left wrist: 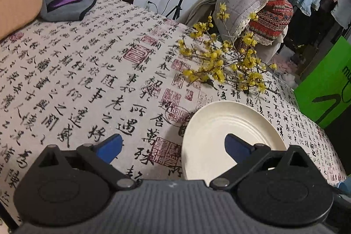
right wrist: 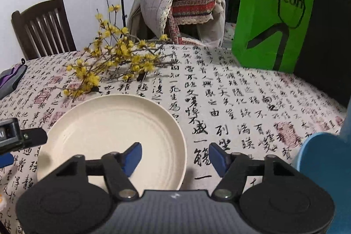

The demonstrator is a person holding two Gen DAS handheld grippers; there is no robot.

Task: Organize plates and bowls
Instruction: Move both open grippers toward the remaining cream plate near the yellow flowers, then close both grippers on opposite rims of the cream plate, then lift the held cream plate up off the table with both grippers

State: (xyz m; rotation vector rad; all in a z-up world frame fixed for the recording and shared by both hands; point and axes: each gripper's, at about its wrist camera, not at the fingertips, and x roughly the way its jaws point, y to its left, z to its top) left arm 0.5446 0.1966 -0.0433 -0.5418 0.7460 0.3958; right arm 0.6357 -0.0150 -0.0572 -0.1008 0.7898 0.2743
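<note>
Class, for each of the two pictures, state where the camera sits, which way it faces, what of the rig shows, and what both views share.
Left wrist: on the left hand-held gripper, angled down over the calligraphy-print tablecloth; own blue fingers show, apart.
Right wrist: on the right hand-held gripper, angled down at the round cream plate; own fingers show, and the other gripper's edge at left.
Shared: plate, yellow flower sprigs, green paper bag.

Right gripper (right wrist: 174,157) with blue pads, jaws parted, straddling right rim of round cream ridged plate (right wrist: 105,131) on calligraphy-print tablecloth (right wrist: 230,102); yellow flower sprigs (right wrist: 109,58) at 11 o'clock; green paper bag (right wrist: 274,19) at 1 o'clock; blue dish edge (right wrist: 322,157) at 3 o'clock
</note>
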